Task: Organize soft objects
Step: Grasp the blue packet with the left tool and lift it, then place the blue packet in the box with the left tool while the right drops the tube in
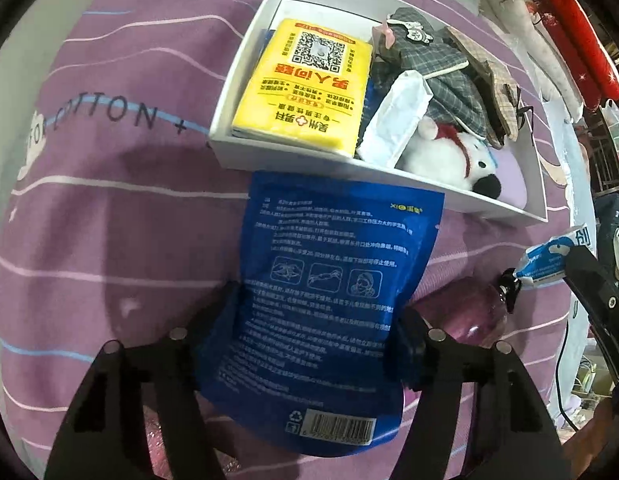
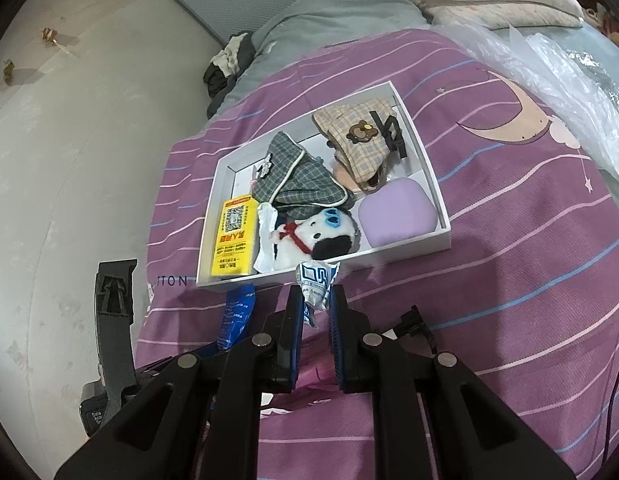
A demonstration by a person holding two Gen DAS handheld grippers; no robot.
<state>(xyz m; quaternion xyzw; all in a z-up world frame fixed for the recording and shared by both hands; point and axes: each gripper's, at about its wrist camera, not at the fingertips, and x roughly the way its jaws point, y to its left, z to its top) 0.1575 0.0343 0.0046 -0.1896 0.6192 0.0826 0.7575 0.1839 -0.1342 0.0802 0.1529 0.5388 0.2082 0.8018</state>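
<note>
Blue pouch: glossy foil-like plastic, flat and rectangular, white print and a barcode at its near end; it lies on the bedspread just short of the box, between your left fingers.
Left gripper: your jaws stand wide on either side of the pouch, and the black pads sit right at its long edges; I cannot tell whether they press on it.
Right gripper: your jaws are nearly together, clamped on a small packet; blue ribbed pads line the fingers.
Small packet: crinkled white and blue plastic, pinched at its lower end, its top fanning out just short of the box's near wall.
Bedspread: purple cotton with thin pink, white and blue wavy stripes, softly rumpled.
White box: shallow, rectangular, stiff card with straight walls, resting on the bedspread.
Yellow pack: smooth rectangular block with a QR code, against the box's left side.
Plush dog: fluffy white with black patches and a red ribbon, by the near wall.
Lilac case: smooth, rounded, in the near right corner.
Grey plaid pouch: woven check with white piping, mid-box.
Beige plaid pouch: woven check with a bear patch, at the far end.
</note>
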